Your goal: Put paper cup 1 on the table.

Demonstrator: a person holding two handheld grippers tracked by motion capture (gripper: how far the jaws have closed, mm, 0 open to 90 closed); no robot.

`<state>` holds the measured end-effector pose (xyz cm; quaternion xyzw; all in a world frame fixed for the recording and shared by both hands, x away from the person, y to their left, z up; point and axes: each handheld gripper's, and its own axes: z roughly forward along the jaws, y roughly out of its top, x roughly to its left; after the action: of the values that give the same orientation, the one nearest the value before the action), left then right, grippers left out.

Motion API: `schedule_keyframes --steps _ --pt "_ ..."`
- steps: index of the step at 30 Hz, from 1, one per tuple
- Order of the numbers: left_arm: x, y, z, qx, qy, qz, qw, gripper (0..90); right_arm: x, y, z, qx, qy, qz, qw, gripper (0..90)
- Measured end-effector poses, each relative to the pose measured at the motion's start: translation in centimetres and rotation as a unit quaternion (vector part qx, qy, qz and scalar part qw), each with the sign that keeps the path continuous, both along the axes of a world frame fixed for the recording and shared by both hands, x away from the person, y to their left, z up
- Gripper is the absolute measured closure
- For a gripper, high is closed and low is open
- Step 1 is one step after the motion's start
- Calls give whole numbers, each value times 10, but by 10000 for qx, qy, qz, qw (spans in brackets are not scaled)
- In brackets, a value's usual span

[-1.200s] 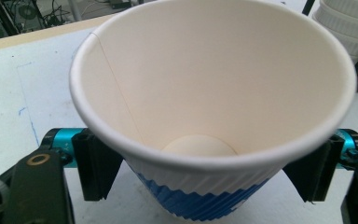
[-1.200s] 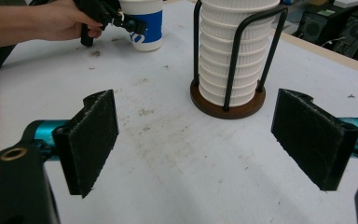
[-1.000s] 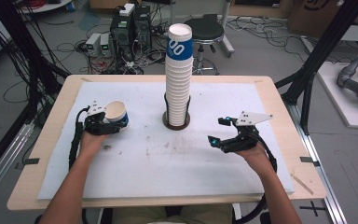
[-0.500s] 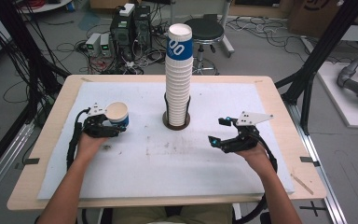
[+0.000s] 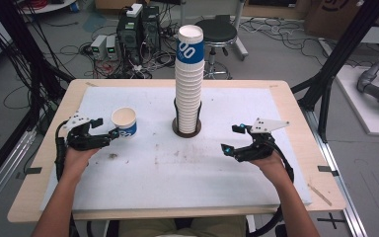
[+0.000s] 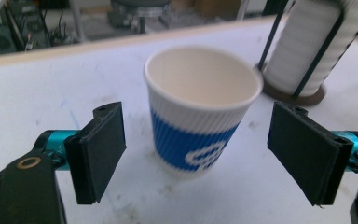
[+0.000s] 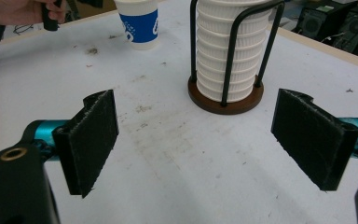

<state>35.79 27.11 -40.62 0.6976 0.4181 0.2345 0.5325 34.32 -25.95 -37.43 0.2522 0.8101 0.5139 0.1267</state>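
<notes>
left tongs (image 5: 109, 135) at the frame's left have just been opening, pads clear of the cup between them; right tongs (image 5: 230, 139) gape empty at right. bench (image 5: 276, 98) carries the cup stack (image 5: 188, 79) (centre), then the upright paper cup (image 5: 125, 121) left of it.

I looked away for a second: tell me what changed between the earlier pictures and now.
The left gripper let go of the paper cup: its jaws have just been opening and now stand apart from the cup, which stands upright on the table. The right gripper and the cup stack stayed put.
</notes>
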Motion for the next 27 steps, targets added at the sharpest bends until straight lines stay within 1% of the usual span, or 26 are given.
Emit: schedule_keyframes --steps 1,3,5,8,11,13,16,22,24,27 --pt "-2 0 3 -149 -131 -42 9998 190 0 0 0 -8 13 -21 10000 149" --pt "-4 -1 8 -314 -306 -124 9990 190 0 -1 0 -2 7 -31 10000 149" --pt "-6 -2 14 -520 -501 -194 9972 191 0 -2 -1 -19 5 -69 10000 149" --pt "-8 -6 22 -634 -701 -246 9952 174 0 -4 -2 -53 -13 -155 9999 149" --pt "-8 -10 26 -764 -783 -411 9931 174 -1 -7 -3 -120 -41 -256 9996 149" --pt "-8 -13 28 -739 -824 -478 9927 174 -2 -9 -3 -99 -38 -307 9995 149" --pt "-8 -17 30 -728 -826 -560 9923 174 -3 -11 -2 -95 -52 -339 9994 149" --pt "-11 -28 41 -687 -895 -750 9908 174 -3 -14 -2 -72 -51 -385 9992 149" --pt "-12 -33 44 -669 -891 -817 9904 174 -3 -14 -3 -74 -48 -387 9992 149" --pt "-14 -38 45 -632 -865 -866 9905 174 -2 -13 -2 -61 -47 -368 9993 149"
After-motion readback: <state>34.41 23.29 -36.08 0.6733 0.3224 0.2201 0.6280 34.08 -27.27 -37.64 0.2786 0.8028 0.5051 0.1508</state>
